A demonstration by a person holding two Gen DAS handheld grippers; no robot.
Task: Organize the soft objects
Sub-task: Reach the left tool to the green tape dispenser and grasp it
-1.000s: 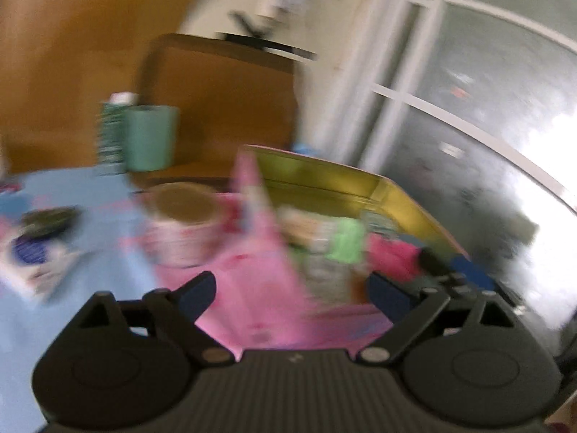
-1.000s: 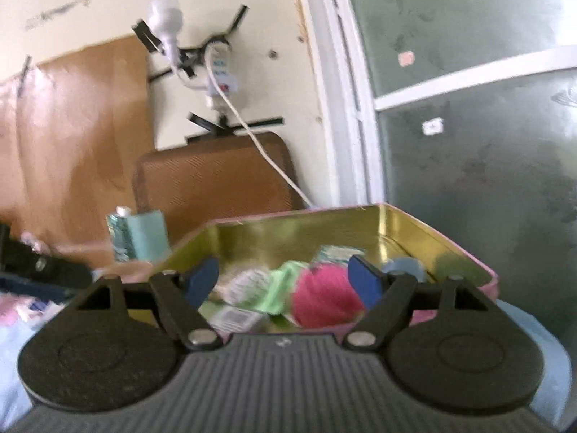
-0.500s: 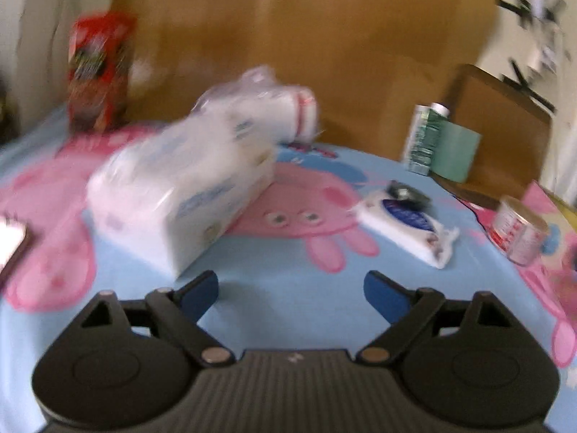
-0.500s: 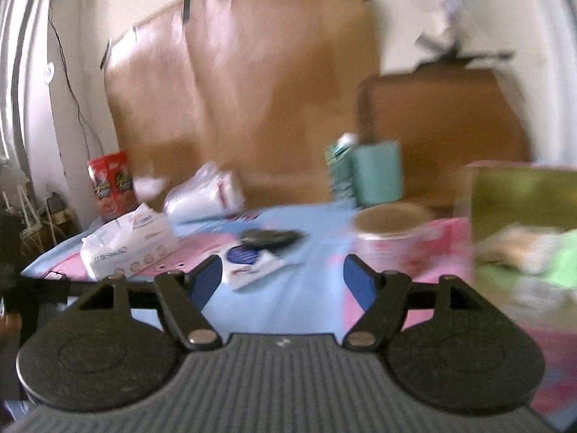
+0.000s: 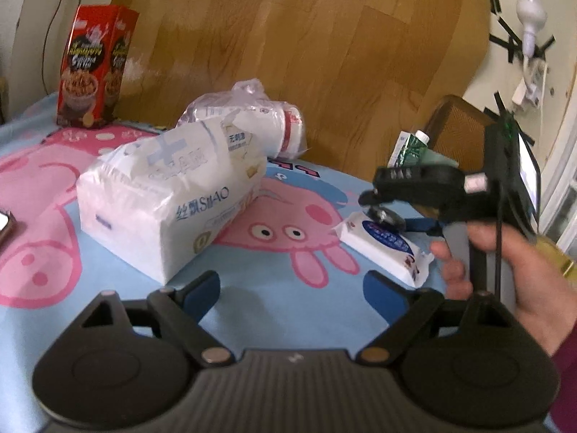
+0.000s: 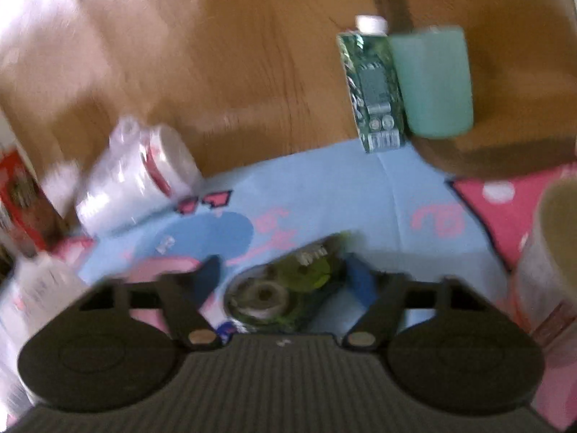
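On the blue cartoon cloth [image 5: 288, 299], crinkled white tissue pack [image 5: 169, 195], flat wipes packet [image 5: 386, 249], both grippers' fingers [image 5: 202, 292] apart, right closing.

A home: cartoon tablecloth [image 5: 288, 288], tissue pack [image 5: 169, 198], cereal box [image 5: 93, 68].

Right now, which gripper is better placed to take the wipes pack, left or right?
Probably right. The right gripper, open jaws just closing, hangs over the wipes pack with a dark round item between them. The left gripper, jaws slightly narrowed with nothing between, faces bare cloth, nearer the tissue pack.
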